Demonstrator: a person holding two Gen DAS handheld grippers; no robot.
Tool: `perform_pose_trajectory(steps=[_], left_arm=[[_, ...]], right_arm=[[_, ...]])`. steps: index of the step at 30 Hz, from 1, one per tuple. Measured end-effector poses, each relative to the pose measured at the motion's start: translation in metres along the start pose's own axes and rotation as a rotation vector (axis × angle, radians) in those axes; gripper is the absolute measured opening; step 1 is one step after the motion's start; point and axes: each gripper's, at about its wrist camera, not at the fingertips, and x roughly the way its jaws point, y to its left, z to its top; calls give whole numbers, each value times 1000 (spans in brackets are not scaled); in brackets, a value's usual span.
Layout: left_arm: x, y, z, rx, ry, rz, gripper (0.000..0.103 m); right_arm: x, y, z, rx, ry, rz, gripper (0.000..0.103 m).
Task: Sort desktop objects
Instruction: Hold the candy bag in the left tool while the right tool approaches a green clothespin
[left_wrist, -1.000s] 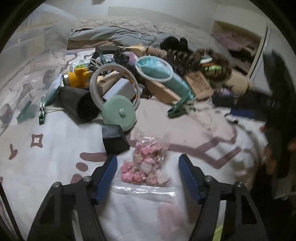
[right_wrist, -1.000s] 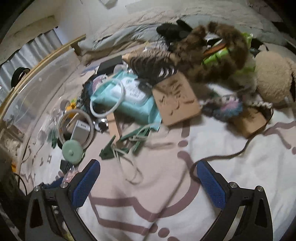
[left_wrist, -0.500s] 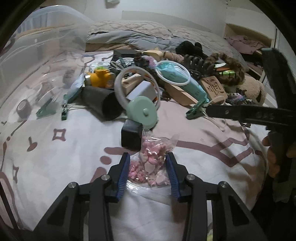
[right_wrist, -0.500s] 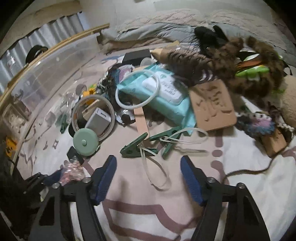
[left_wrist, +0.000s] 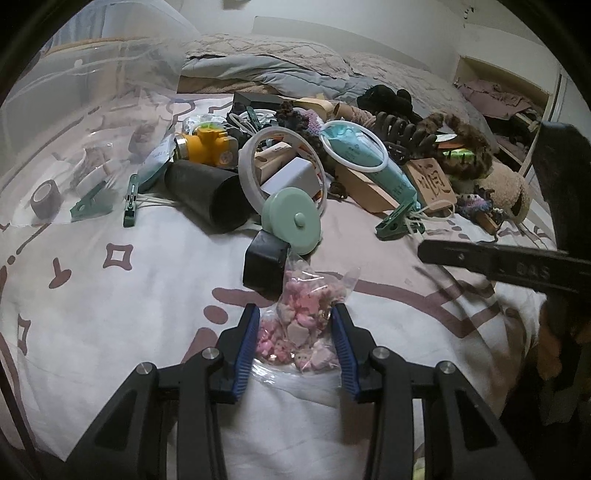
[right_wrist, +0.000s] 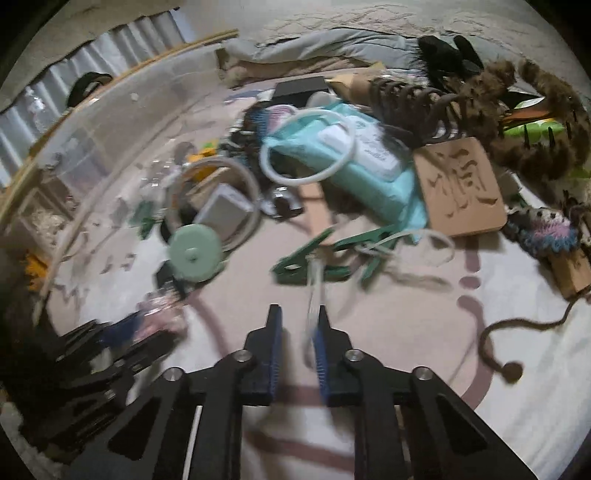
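A clear bag of pink pieces (left_wrist: 303, 317) lies on the patterned bedspread, and my left gripper (left_wrist: 295, 332) is shut on it, a blue pad pressed against each side. The same bag (right_wrist: 159, 317) shows blurred at the lower left of the right wrist view. My right gripper (right_wrist: 299, 314) has its jaws drawn close together on a thin white cord (right_wrist: 314, 291). The cord runs up to green clothes pegs (right_wrist: 310, 262) just ahead of the fingers. The right wrist view is smeared by motion.
A black cube (left_wrist: 264, 264) and a mint round lid (left_wrist: 291, 221) sit just beyond the bag. Behind them are a black cylinder (left_wrist: 207, 195), a teal wipes pack (right_wrist: 354, 162) and a carved wooden tile (right_wrist: 461, 188). A clear plastic box (left_wrist: 74, 110) stands at left.
The left gripper closed on the bag of pink pieces and has held it since. The right gripper moved in toward the green pegs and went from wide open to closed around the white cord.
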Motion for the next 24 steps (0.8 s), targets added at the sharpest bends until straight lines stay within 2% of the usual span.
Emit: perform_pose_trajectory(steps=[5,8,12,20,24], left_arm=[[-1,1,0,-3,-2,-3,40],[-1,1,0,-3,-2,-3,40],[-1,1,-1,-1,0,-1,40],[-1,1,-1,-1,1,-2,40],[-1,1,-1,-2,1,-3,40]], right_arm=[[-10,-2,-3,27,-14,20,14],[-17,-13,-4,88,-41,20,15],[-14,-24,-1,153,-49,63,15],[-6,-19,4,165,-33,143,15],[-8,-15,3,157,-32,138,15]])
